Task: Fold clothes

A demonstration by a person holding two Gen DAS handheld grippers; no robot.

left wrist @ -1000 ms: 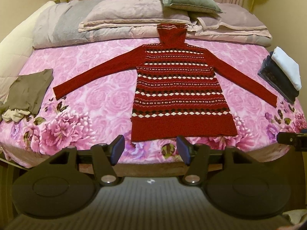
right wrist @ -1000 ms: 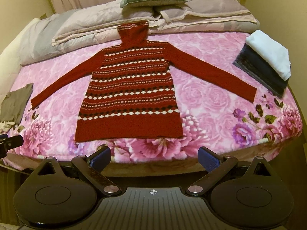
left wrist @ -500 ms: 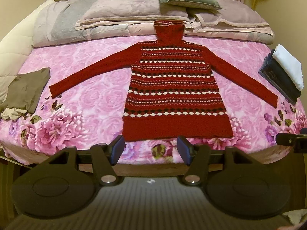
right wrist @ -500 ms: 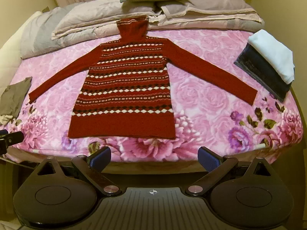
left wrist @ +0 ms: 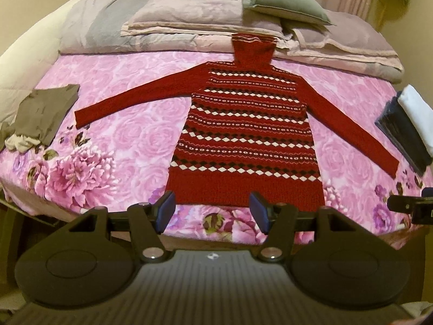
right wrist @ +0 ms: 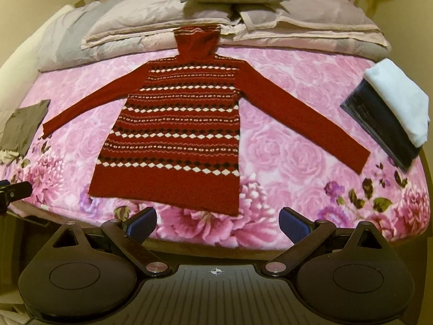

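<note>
I see the red sweater (left wrist: 243, 135) spread flat mid-bed, hem near the bed's front edge (right wrist: 189, 239). My left gripper (left wrist: 212, 210) and right gripper (right wrist: 217, 223) both gape, empty, above that edge.

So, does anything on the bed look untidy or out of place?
Mostly tidy. The red sweater lies flat with both sleeves spread. Only the brown garment at the left edge looks crumpled, with pale cloth bunched under it, unlike the neat folded stack on the right.

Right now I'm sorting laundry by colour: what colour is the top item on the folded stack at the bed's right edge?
White folded cloth, on a dark folded garment; clearest in the right wrist view.
</note>
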